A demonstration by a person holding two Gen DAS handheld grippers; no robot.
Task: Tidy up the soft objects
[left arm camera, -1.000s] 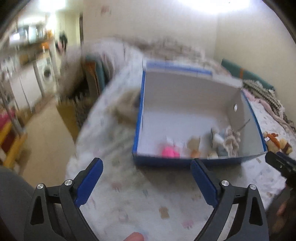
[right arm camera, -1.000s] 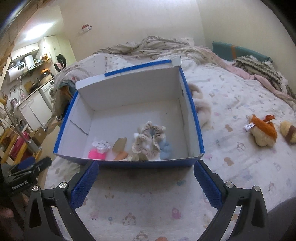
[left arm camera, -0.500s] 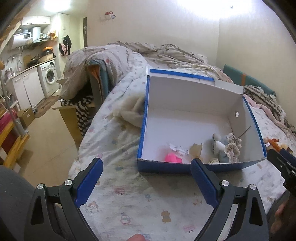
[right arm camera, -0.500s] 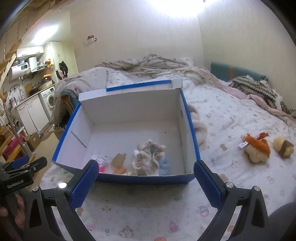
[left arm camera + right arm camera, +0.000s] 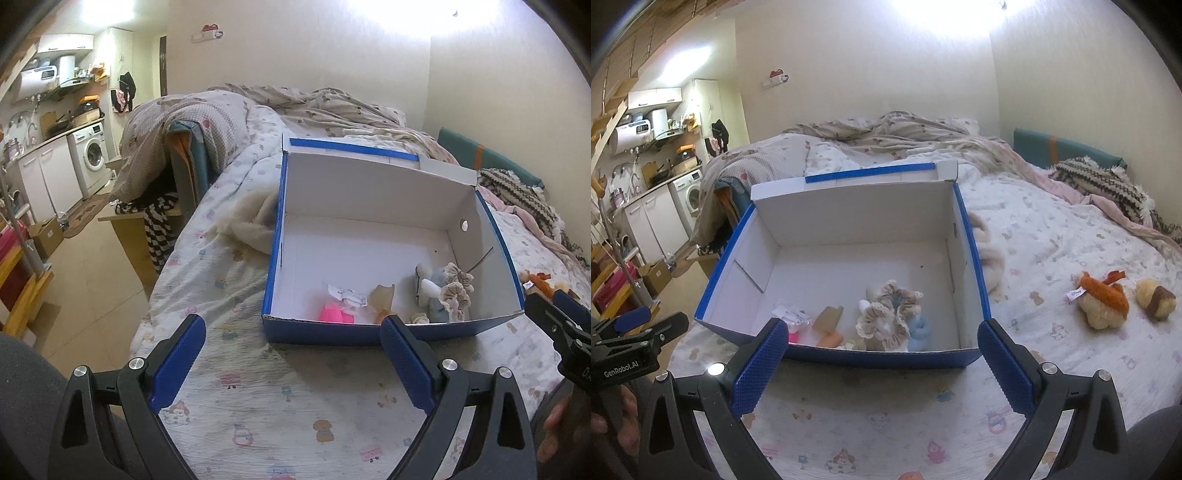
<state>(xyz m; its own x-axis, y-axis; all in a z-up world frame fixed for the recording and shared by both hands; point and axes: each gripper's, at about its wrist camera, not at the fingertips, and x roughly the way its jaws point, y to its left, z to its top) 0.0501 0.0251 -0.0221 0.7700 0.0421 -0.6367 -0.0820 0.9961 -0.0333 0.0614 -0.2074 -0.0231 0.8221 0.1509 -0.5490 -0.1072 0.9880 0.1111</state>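
A blue box with white inside (image 5: 373, 192) (image 5: 849, 218) stands on the bed. In it lie a pink toy (image 5: 331, 314), a tan piece (image 5: 828, 317), a beige frilly scrunchie (image 5: 890, 310) (image 5: 456, 291) and a light blue soft toy (image 5: 919, 332). An orange and cream plush (image 5: 1102, 301) and a yellow and brown plush (image 5: 1155, 298) lie on the sheet right of the box. My left gripper (image 5: 291, 354) is open and empty, held back before the box's near wall. My right gripper (image 5: 882, 363) is open and empty, also before the near wall.
A fluffy cream fabric (image 5: 251, 221) lies against the box's left side. A rumpled duvet (image 5: 886, 136) and a striped knit blanket (image 5: 1104, 184) lie at the bed's far end. The bed's left edge drops to the floor (image 5: 85, 280) beside a wooden stand (image 5: 136, 225).
Both grippers have drawn back and lifted from the box, so it looks smaller and farther. The left view has steadied after a blurred swing. Both stay open.
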